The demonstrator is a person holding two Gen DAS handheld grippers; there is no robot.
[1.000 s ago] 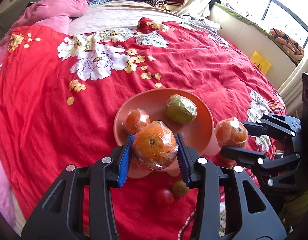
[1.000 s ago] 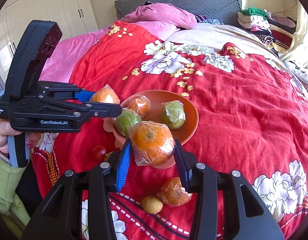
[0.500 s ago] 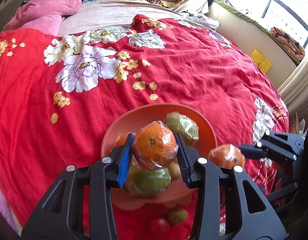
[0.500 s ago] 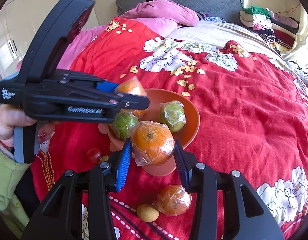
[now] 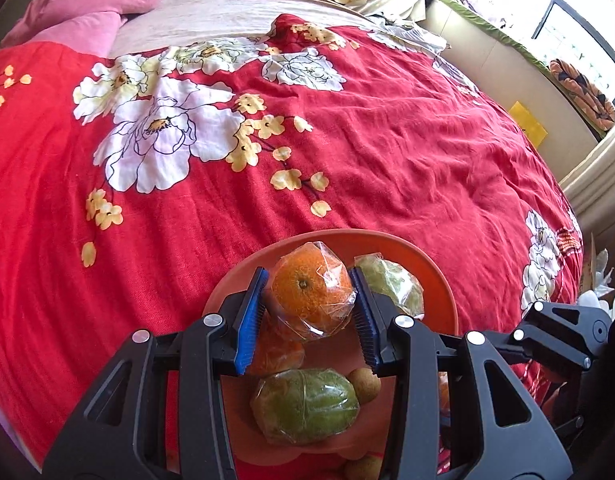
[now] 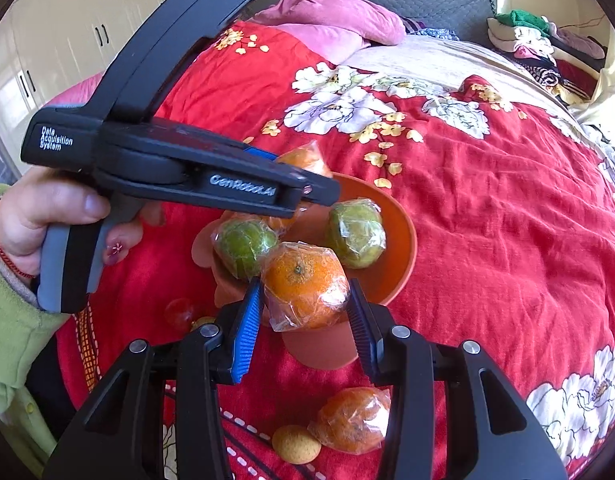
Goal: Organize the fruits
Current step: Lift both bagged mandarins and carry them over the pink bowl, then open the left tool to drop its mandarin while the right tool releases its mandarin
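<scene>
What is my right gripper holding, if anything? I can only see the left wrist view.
Observer: The right gripper is shut on a plastic-wrapped orange, over the near edge of the bowl.
Operator: Any fruit outside the bowl on that side?
Observer: Yes, a second wrapped orange lies on the bedspread below that gripper, beside a small tan fruit.
Operator: Anything else?
Observer: A small red fruit sits on the bedspread, left of the bowl in the right wrist view.
</scene>
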